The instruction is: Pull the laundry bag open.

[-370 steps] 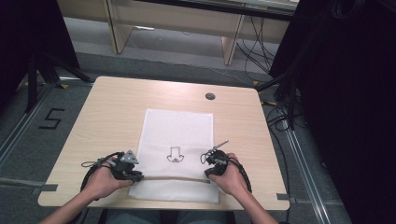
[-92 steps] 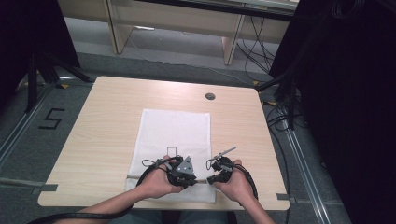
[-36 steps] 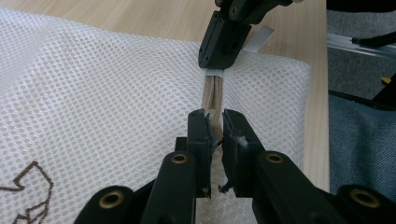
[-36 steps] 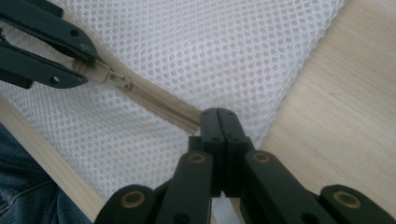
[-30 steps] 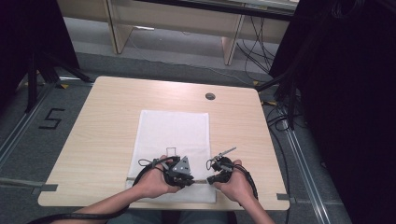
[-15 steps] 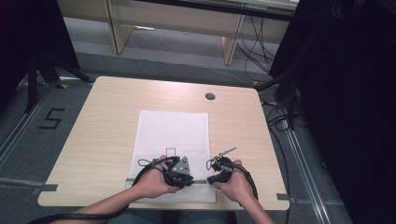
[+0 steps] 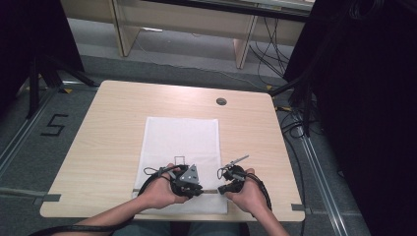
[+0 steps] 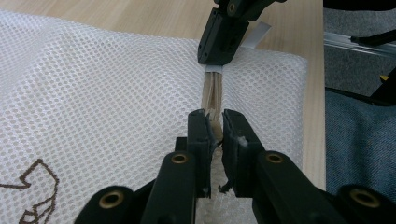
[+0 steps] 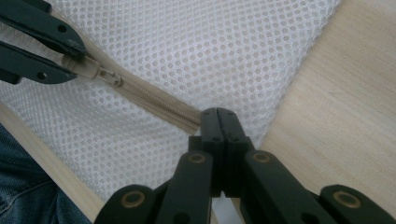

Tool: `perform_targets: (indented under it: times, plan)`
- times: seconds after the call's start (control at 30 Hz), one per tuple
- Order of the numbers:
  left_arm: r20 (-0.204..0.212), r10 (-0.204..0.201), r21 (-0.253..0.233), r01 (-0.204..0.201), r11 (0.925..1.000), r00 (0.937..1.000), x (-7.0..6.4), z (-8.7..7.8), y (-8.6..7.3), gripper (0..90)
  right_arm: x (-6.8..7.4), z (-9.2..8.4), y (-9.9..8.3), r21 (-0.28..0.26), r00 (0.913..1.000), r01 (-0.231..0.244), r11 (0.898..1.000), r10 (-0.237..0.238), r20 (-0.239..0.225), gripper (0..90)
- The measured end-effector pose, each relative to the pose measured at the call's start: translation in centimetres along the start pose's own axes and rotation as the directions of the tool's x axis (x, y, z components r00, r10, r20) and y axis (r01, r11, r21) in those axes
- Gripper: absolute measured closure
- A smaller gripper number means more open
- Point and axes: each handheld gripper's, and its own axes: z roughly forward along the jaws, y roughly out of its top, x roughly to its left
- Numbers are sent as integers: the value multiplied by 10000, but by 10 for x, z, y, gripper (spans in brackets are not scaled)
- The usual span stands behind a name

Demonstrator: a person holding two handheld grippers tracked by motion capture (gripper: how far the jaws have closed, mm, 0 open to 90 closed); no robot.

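Observation:
A white mesh bag (image 7: 180, 142) lies flat on the wooden table (image 7: 113, 128), its beige zipper (image 9: 150, 96) running along the near edge. My left gripper (image 8: 212, 117) is shut on the zipper pull (image 9: 89, 68), pinching the tab between its jaws. In the high view the left gripper (image 7: 197, 189) sits a short way left of my right gripper (image 7: 221, 190). The right gripper (image 9: 218, 112) is shut on the zipper's end by the bag's right corner. From the left gripper view, the right gripper (image 8: 225, 33) clamps the tape just ahead of the short zipper stretch (image 8: 212, 91).
A dark printed mark (image 7: 180, 160) shows on the bag just beyond the hands. A round cable hole (image 7: 221, 101) sits in the table's far right part. Bare wood lies on both sides of the bag. The table's front edge (image 7: 167, 217) runs under the forearms.
Over twelve seconds the left gripper has travelled right along the zipper, from the bag's left corner to close beside the right gripper. In the last second nothing visibly moved.

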Motion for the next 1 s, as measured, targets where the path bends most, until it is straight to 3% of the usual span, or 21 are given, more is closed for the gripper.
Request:
perform_targets:
  times: [0.13, 0.2, 0.37, 0.43, 0.57, 0.67, 1.0]
  plan:
    - [58, -157, -157, 158, 9998, 9999, -1, -1, -1, 813, 0, 0, 0, -72, 10000, 60, 10000, -60, -7, 900]
    - [44, 47, -163, -46, 9999, 10000, 0, -1, -1, 813, 0, 0, 0, -66, 10000, 63, 10000, -63, -7, 900]
    - [84, -168, -160, 169, 9997, 9998, 0, -1, -2, 813, 0, 0, 0, -76, 10000, 57, 10000, -57, -4, 900]
    - [80, 70, -158, -69, 9999, 9999, 1, -1, -1, 812, 0, 0, 0, -77, 10000, 56, 10000, -56, -7, 900]
    - [89, -241, -195, 243, 9995, 9997, 0, -3, -3, 812, -1, 0, 0, -79, 10000, 56, 10000, -56, -34, 900]
    - [46, -54, -96, 54, 9999, 10000, 1, -3, -3, 813, 1, 0, 0, -48, 10000, -59, 10000, 59, 64, 900]
    - [137, -153, -125, 155, 9998, 9998, 0, -3, -4, 813, 1, 0, -1, -65, 10000, -39, 10000, 39, 13, 900]
